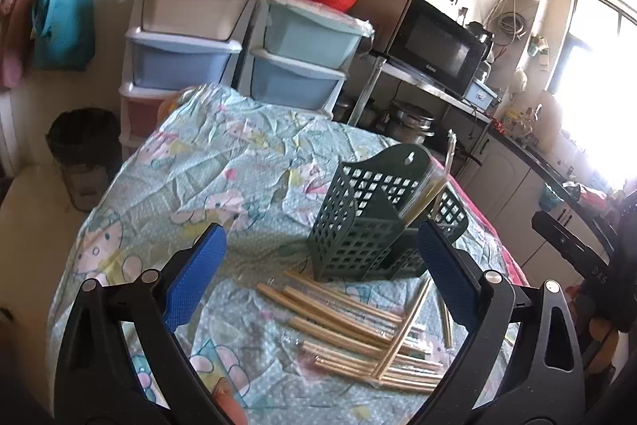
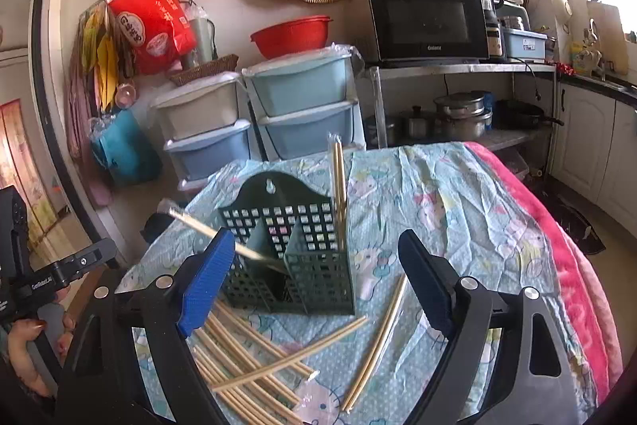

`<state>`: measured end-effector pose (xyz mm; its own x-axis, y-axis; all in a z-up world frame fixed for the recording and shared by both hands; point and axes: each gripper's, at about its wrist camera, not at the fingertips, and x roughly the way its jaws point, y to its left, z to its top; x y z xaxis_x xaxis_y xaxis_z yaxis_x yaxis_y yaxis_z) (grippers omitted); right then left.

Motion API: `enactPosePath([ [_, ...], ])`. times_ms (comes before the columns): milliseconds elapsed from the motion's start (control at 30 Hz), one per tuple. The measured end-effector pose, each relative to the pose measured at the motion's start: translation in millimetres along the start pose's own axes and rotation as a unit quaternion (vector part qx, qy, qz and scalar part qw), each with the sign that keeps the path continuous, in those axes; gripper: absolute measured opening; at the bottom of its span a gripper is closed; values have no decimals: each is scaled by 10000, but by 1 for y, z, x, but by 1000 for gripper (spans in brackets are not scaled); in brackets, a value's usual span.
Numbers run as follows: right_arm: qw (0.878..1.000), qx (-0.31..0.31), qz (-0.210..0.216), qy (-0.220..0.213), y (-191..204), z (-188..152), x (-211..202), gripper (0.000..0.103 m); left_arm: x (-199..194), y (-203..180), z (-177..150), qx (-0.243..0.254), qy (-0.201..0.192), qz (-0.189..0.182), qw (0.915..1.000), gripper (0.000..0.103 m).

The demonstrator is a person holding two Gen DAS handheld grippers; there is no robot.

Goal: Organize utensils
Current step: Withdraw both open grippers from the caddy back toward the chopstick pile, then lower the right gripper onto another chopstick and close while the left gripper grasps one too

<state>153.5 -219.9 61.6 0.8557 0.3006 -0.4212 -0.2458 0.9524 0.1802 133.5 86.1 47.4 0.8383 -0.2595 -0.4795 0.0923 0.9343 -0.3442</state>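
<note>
Left wrist view: the left gripper (image 1: 318, 265) hangs with its blue pads wide apart and nothing between them, above a green holder (image 1: 370, 226) standing on the cloth (image 1: 223, 162), with loose chopsticks (image 1: 350, 329) heaped just in front of the holder. Right wrist view: the right gripper (image 2: 314, 277) is likewise spread and empty over the holder (image 2: 294, 253), where wrapped chopsticks (image 2: 339, 186) stand upright in its right compartment, another pair (image 2: 223, 234) leans out leftward, and more chopsticks (image 2: 254, 369) lie scattered on the cloth (image 2: 458, 202) below.

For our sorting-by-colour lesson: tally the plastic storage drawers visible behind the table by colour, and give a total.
White drawer: 1
Blue drawers: 3
Pink drawer, partly hidden by the table: 1
Total: 5
</note>
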Motion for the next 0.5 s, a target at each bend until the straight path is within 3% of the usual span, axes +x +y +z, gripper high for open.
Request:
enactPosePath([
  [300, 9996, 23, 17, 289, -2, -19, 10, 81, 12, 14, -18, -111, 324, 77, 9994, 88],
  [500, 9988, 43, -11, 478, -5, -31, 16, 76, 28, 21, -32, -119, 668, 71, 9977, 64],
])
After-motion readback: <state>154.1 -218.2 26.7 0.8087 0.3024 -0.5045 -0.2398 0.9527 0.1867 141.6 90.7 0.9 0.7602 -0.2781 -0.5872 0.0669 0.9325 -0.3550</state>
